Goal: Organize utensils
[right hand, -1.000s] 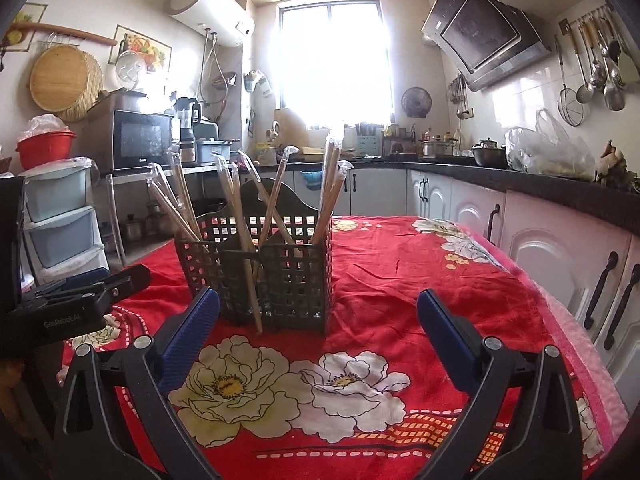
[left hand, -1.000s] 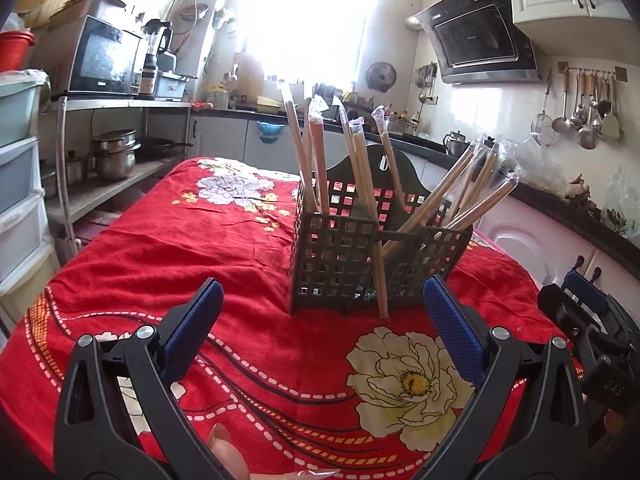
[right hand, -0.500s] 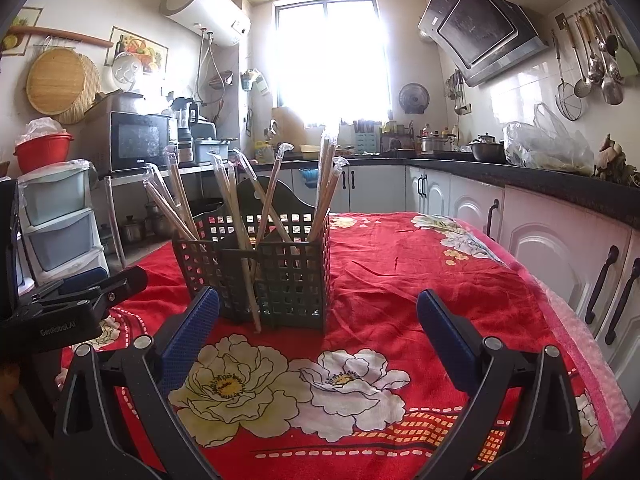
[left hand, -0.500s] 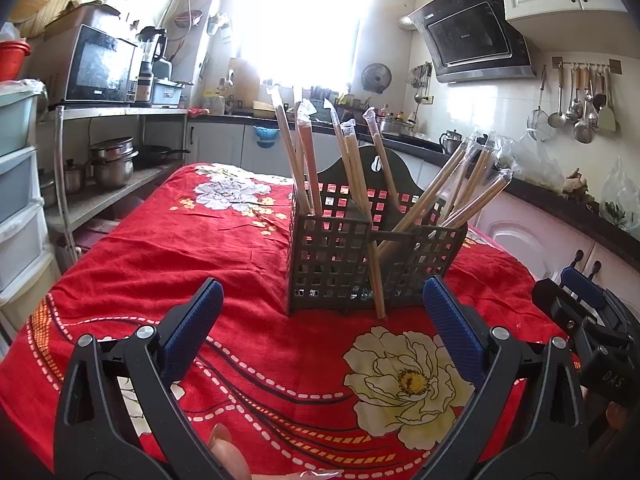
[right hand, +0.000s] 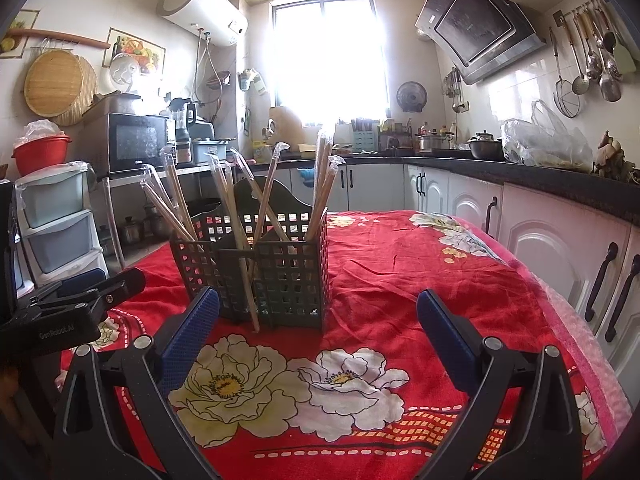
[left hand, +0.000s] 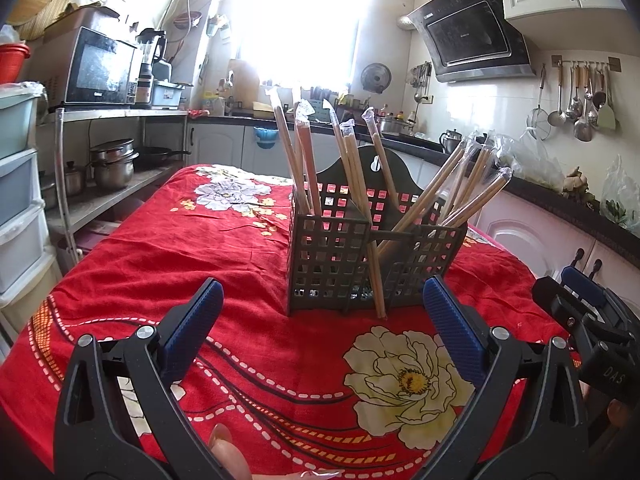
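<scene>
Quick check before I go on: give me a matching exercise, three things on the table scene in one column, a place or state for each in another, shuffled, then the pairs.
Things:
1. chopstick holder
2. stray chopstick
3. left hand-held gripper

States:
A. open, holding nothing
B. leaning against the front, tip on the red tablecloth
C. standing upright, wrapped chopsticks inside

Pairs: 1-C, 2-B, 3-A
</scene>
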A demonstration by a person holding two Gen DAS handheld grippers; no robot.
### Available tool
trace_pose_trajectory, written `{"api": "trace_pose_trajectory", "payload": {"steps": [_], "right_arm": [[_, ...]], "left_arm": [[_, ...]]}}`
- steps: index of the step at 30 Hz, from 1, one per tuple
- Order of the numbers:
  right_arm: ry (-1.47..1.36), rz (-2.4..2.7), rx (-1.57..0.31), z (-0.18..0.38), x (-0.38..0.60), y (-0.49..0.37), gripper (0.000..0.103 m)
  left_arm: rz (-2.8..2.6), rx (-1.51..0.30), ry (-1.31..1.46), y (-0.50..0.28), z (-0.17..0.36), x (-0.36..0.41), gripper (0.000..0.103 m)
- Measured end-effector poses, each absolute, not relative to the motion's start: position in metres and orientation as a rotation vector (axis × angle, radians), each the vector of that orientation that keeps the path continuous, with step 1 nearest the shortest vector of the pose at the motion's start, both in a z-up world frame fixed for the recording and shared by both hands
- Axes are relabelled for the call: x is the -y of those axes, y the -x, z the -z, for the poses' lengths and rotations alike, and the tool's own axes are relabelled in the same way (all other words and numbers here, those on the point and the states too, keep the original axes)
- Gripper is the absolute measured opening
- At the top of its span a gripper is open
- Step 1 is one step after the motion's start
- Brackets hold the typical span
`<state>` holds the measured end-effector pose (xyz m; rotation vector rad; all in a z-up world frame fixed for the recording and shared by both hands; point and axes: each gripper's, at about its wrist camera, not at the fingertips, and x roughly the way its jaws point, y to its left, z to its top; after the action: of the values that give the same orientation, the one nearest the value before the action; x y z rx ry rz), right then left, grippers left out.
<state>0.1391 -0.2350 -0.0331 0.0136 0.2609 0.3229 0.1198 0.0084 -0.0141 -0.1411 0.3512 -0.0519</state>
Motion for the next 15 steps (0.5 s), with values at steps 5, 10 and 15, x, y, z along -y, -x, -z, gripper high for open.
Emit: {"api": "trace_pose_trajectory", "payload": {"steps": [5, 10, 15], "right_arm": [[-0.014, -0.323, -0.260, 0.0332, 0.2354, -0.1390, 0.097], [-0.014, -0.324, -0.260, 0.0333, 0.2355, -0.1393, 0.097], [-0.014, -0.323, -0.260, 0.0332, 0.2356, -0.1393, 0.097]], "left_arm": [[0.051, -0.350, 0.141, -0.1189, 0.0140, -0.0085, 0.092], [0.051, -0.352, 0.140, -0.1192, 0.0141, -0.0082, 0.092], [0.051, -0.351, 0.141, -0.1191, 0.0142, -0.0084, 0.092]]}}
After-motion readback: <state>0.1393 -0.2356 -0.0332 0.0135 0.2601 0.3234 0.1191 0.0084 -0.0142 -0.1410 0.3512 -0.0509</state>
